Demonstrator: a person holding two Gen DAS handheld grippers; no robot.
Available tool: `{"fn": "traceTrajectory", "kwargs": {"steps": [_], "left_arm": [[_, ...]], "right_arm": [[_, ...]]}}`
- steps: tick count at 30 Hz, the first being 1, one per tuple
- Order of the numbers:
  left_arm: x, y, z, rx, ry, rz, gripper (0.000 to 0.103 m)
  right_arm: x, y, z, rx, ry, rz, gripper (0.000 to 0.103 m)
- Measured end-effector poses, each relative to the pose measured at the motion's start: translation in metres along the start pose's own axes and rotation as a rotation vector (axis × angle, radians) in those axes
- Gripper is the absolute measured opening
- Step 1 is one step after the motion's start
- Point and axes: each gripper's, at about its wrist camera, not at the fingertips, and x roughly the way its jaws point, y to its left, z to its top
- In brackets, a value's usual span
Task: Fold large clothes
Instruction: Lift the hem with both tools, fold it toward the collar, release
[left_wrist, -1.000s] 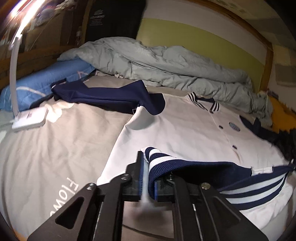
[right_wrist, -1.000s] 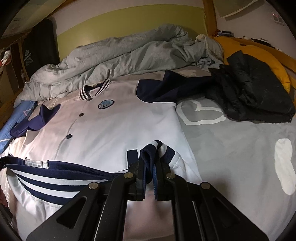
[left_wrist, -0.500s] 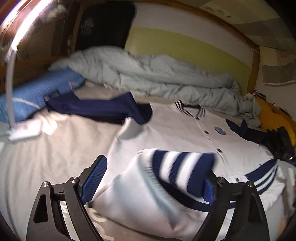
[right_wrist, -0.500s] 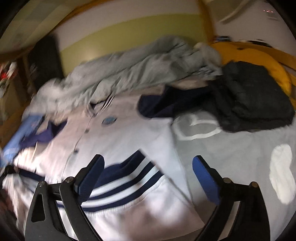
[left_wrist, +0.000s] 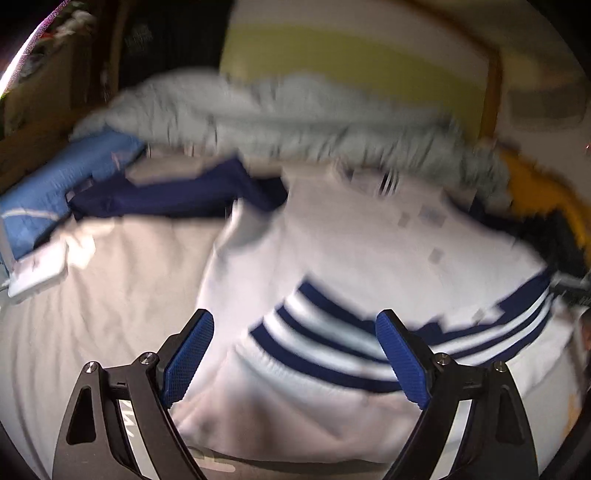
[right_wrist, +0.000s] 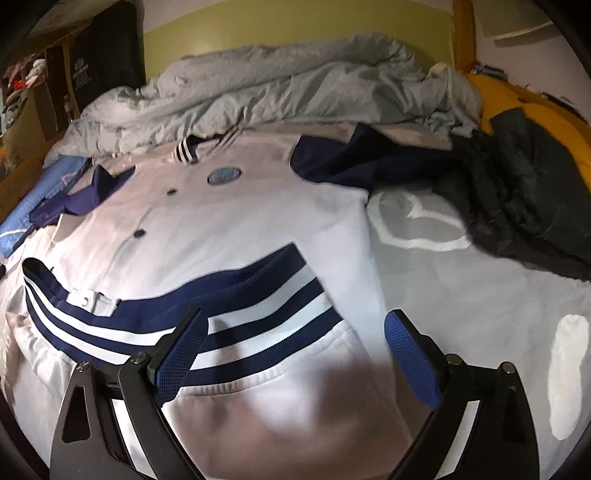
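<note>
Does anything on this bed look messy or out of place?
The white jacket lies mostly flat, its striped hem folded up unevenly. A dark puffer coat sits crumpled beside it, and a grey duvet is bunched behind.

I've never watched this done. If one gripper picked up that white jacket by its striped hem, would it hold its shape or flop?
Probably flop: the white jacket lies draped and creased on the bed, its folded-up striped hem bending softly. It looks fairly thick, so likely weighty for cloth and apt to sag from one pinch. The ribbed knit seems unlikely to slip between pads.
</note>
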Motion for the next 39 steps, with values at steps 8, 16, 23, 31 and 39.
{"fn": "traceTrajectory", "kwargs": {"steps": [8, 16, 23, 31, 39], "left_arm": [[0.04, 0.001, -0.005, 0.019, 0.023, -0.061, 0.021], [0.016, -0.003, 0.021, 0.035, -0.127, -0.02, 0.02], [0.05, -0.008, 0.003, 0.079, 0.003, 0.085, 0.032], [0.005, -0.008, 0.002, 0.058, -0.136, 0.129, 0.071], [-0.062, -0.024, 0.0, 0.025, -0.301, 0.1, 0.089]], "right_arm": [[0.009, 0.017, -0.004, -0.109, -0.045, -0.066, 0.012], [-0.024, 0.016, 0.012, -0.039, -0.254, -0.09, 0.012], [0.023, 0.021, 0.005, -0.085, -0.085, -0.163, 0.022], [-0.023, 0.017, -0.001, -0.004, -0.213, -0.176, 0.079], [-0.073, 0.038, -0.006, -0.007, -0.323, -0.136, 0.1]]}}
